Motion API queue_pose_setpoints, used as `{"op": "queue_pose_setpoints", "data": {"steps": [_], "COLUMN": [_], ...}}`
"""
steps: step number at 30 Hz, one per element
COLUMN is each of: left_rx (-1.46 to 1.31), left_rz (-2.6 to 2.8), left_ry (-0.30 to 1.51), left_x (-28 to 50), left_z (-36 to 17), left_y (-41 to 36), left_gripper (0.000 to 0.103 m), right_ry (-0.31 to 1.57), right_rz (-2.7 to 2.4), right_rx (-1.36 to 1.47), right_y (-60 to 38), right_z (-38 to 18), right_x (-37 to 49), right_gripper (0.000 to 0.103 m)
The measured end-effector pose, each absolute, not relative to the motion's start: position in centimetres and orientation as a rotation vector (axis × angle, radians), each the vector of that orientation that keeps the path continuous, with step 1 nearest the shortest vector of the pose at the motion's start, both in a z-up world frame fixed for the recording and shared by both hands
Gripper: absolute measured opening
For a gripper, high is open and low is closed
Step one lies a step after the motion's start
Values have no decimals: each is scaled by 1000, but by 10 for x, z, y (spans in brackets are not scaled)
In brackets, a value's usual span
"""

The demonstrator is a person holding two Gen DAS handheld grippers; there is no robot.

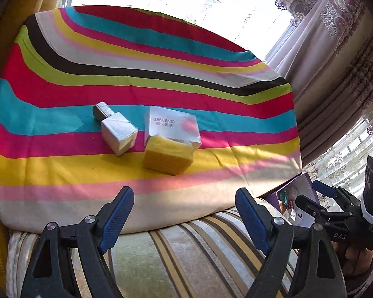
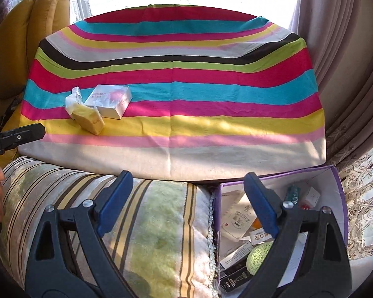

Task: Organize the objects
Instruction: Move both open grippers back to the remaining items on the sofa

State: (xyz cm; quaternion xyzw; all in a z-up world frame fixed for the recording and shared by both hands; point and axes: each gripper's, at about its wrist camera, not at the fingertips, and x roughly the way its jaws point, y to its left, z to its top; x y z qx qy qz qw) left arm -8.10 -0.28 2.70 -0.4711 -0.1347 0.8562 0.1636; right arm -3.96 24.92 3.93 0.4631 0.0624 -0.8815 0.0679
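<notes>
Both grippers hang open and empty over the striped cushion [image 1: 186,243] at the near edge: my left gripper [image 1: 184,213] with its blue pads spread wide, my right gripper [image 2: 189,201] the same, nothing between the fingers of either. Just under my right one sits the purple box [image 2: 335,181], already holding small cartons and a green ball [image 2: 259,258], so I judge that is where things go. Beyond the cushion lies the rainbow cloth [image 1: 62,173], and on it, well apart from both grippers, three things wait: a yellow sponge [image 1: 167,157] nearest, touching a silver box [image 1: 172,126] behind it, and just beside them to the left a small white bottle [image 1: 116,130] lying on its side. My left hand is held low and level, pointing at that cluster; my right points more to the cloth's middle, with the left tool [image 2: 17,136] showing at its left edge. To do this well, I should reach with the left, take the sponge first since it blocks the silver box, and close across its narrow sides without nudging its neighbour.
</notes>
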Motion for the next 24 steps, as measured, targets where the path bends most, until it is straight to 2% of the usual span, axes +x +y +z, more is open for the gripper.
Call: {"op": "queue_pose_setpoints", "data": {"steps": [8, 18, 24], "left_rx": [-1403, -1442, -1364], "left_rz": [2507, 2467, 2424], "left_ry": [-251, -11, 146], "left_x": [-105, -150, -167], "left_z": [16, -1, -9], "left_y": [-37, -37, -31], "left_gripper": [85, 84, 84], "right_ry": [188, 55, 10], "right_rz": [-2524, -2451, -2435], "right_rx": [1420, 1541, 1586], "right_y": [182, 131, 104], "right_z": [29, 10, -3], "right_x": [-57, -90, -107], "right_gripper": [92, 94, 96]}}
